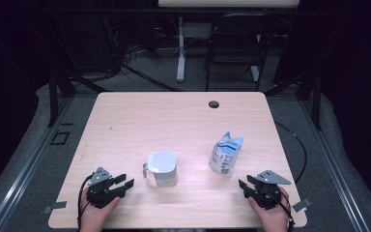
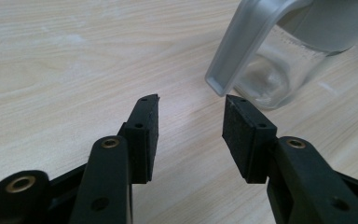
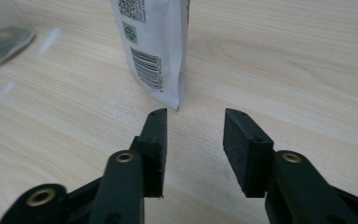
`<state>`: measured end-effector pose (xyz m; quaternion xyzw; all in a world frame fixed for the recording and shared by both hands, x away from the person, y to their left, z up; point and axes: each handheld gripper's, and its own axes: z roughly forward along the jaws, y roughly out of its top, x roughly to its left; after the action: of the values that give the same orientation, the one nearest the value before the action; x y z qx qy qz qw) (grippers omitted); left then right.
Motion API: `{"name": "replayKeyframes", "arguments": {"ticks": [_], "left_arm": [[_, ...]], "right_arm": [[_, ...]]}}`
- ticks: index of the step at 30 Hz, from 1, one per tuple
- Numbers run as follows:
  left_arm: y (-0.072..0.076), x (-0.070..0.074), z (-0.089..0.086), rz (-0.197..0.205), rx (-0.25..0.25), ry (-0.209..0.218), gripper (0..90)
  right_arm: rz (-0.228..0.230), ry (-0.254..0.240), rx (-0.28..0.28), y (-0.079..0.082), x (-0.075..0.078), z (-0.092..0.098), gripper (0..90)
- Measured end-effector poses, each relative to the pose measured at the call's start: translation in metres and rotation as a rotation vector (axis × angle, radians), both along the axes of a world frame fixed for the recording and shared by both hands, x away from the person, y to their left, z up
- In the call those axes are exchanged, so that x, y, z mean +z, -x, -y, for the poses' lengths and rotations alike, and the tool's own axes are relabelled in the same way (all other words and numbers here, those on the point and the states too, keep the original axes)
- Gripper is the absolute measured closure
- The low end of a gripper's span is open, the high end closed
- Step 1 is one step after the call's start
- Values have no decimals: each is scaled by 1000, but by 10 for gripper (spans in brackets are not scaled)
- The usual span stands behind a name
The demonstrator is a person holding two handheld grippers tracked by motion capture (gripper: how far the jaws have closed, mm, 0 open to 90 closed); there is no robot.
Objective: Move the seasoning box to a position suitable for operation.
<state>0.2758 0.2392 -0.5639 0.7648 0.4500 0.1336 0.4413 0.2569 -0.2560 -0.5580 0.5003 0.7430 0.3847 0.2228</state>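
A clear jug [image 1: 162, 168] with a pale grey lid and handle stands near the table's front middle. In the left gripper view its handle [image 2: 242, 51] hangs just beyond my jaws. My left gripper [image 1: 125, 183] rests near the front left, open and empty, a short way left of the jug. A white and blue stand-up pouch [image 1: 226, 153] stands to the jug's right. In the right gripper view the pouch [image 3: 156, 46] shows its barcode side just ahead. My right gripper [image 1: 244, 185] sits at the front right, open, with nothing between its pads.
The light wooden table [image 1: 174, 121] has a round cable hole [image 1: 214, 104] near its far edge. Beyond the table stand a dark chair [image 1: 234, 43] and a white desk leg [image 1: 180, 48]. A black cable [image 1: 297, 145] runs off the right edge.
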Motion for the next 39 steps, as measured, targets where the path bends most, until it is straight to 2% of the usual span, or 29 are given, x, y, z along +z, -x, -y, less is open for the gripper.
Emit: {"name": "replayKeyframes", "arguments": {"ticks": [2,5,8,10,15,18,22,26,28,29,36,38,39], "left_arm": [[0,2,2,2,-2,-5,567],[-1,4,5,6,-5,-9,550],[-1,5,10,4,-9,1,544],[-1,7,13,5,-15,-4,545],[-1,14,21,20,-17,-6,525],[-1,16,26,30,-30,-29,510],[-4,18,31,21,-33,-39,507],[-12,19,37,24,-13,-35,500],[-17,19,40,16,-23,-22,499],[-21,17,45,14,-37,-29,499],[-29,13,53,32,-43,-66,516],[-31,13,56,36,-47,-84,543],[-33,14,59,53,-52,-107,555]], "right_arm": [[-19,8,-12,1,1,1,727],[-23,-5,-16,1,4,2,764],[-8,-9,-20,2,6,2,737],[9,-30,-11,2,6,2,717],[51,-30,-25,5,7,2,665],[57,-34,-7,6,5,1,639],[71,-30,10,9,5,-1,589],[71,-38,6,8,5,-1,590],[66,-35,8,9,4,-1,597],[65,-31,9,9,4,-1,602],[55,-58,7,8,2,5,602],[56,-66,5,8,2,6,603],[59,-71,7,8,2,6,604]]}}
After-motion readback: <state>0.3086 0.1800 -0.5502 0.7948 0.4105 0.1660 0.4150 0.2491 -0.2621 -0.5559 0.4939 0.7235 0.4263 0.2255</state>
